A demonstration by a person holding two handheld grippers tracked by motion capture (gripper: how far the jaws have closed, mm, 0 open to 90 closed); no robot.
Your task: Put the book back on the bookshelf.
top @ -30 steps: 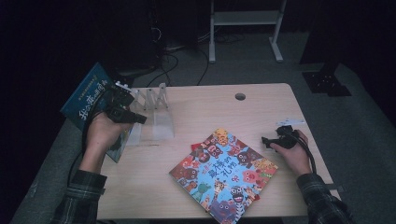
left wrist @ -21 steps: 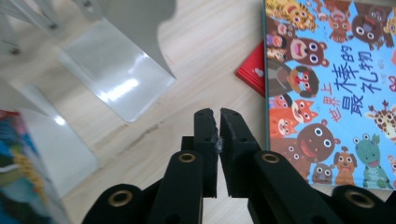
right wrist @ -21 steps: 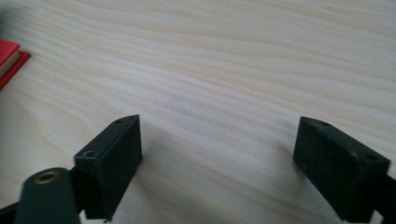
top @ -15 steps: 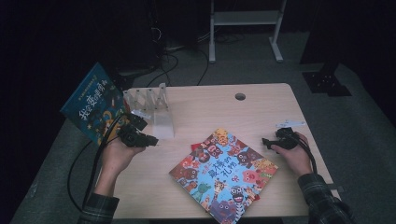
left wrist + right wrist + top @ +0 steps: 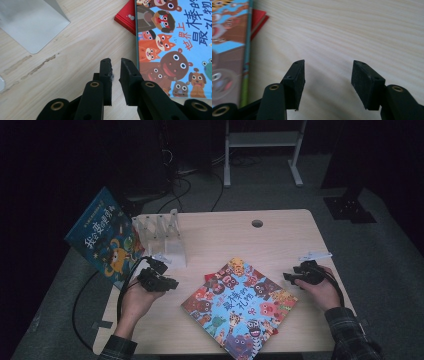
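In the high view, the animal picture book [image 5: 240,307] is seen lying at lower centre, one corner overhanging the near edge of the table [image 5: 280,240]; bare wood is left above it. A clear rack [image 5: 162,235] stands at upper left, a blue book [image 5: 102,237] leaning beside it. The left gripper [image 5: 167,282] is held left of the book, the right gripper [image 5: 290,276] just off its right corner.

In the left gripper view, the jaws are parted narrowly, nothing between, having just opened slightly beside the book's edge.

In the right gripper view, the jaws are spread over bare wood, having just been closing.
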